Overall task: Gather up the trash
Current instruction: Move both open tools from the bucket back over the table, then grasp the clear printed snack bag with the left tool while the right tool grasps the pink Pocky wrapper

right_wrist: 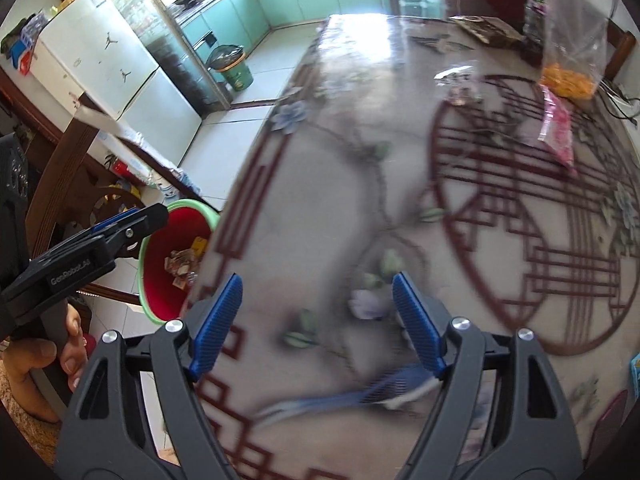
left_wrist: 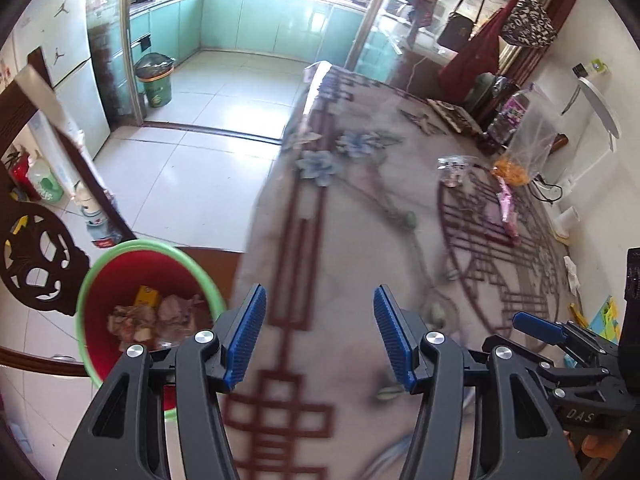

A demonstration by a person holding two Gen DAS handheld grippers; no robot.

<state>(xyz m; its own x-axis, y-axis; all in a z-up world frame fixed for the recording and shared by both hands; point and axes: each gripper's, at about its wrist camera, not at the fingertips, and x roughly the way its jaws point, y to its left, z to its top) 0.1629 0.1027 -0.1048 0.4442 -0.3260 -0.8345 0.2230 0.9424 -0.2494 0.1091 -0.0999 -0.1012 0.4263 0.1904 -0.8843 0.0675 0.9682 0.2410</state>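
Two hand-held grippers hang over the patterned desk, and both have their blue-padded fingers spread apart with nothing between them: the left hand-held gripper sits above the desk's near edge, and the right hand-held gripper hovers over the flower print a little further in from that edge. Just off the desk's left edge, lower than its top, stands a red bin with a green rim; scraps of crumpled paper and a yellow piece lie at its bottom. Across the desk from the bin, toward the far right side, a small crinkled clear wrapper lies flat on the cloth. Just beside it to the right is a pink packet, also lying on the desk, and behind that stands a clear plastic bag holding orange pieces, apparently touching the packet's far end. Both grippers are well apart from these three things. In the right wrist view the left hand-held gripper shows side-on above the bin, with the person's fingers wrapped round its handle. Beyond the desk's far end, a green waste bin stands on the tiled kitchen floor.
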